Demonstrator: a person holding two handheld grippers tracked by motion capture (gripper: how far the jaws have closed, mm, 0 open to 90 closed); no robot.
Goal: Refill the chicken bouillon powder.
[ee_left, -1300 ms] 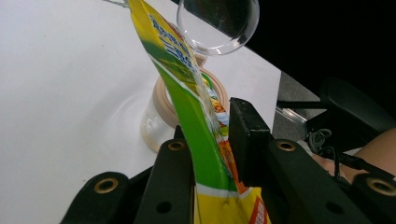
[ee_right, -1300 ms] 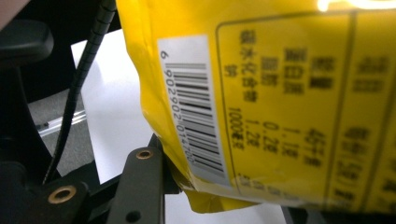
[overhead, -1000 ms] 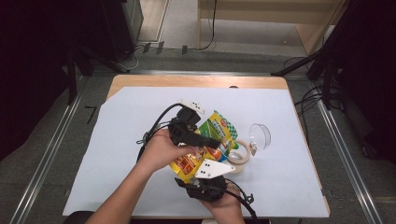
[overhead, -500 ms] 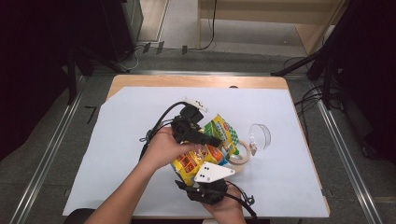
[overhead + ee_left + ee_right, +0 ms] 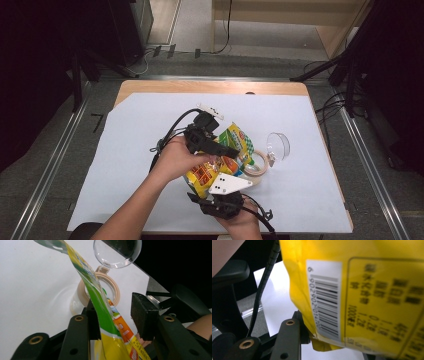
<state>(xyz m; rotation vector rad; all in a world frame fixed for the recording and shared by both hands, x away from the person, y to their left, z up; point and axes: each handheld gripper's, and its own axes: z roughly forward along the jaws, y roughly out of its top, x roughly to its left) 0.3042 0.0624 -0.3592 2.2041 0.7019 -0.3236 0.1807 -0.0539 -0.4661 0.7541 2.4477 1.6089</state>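
1. While I steady the snack bag [image 5: 227, 155] above the white sheet [image 5: 125, 150], both grippers flank it for a pull.
2. Left gripper [image 5: 117, 315]: jaws spread, just opened, bag [image 5: 105, 315] between.
3. Right gripper [image 5: 332, 340]: I cannot tell its grip; bag [image 5: 367, 290] blocks it.

A lab-style recording bay, not a home or a shop.

We see a wooden counter [image 5: 150, 86] covered by a plain white sheet [image 5: 130, 150] and standing alone on a grey carpeted floor [image 5: 45, 145]. Metal rails [image 5: 55, 160] run along the floor on both sides of it, black stand legs [image 5: 330, 70] rise at the edges, and loose cables [image 5: 330, 107] trail over the carpet. Beyond it stand dark cabinets [image 5: 125, 25] and a pale wooden bench [image 5: 270, 10].
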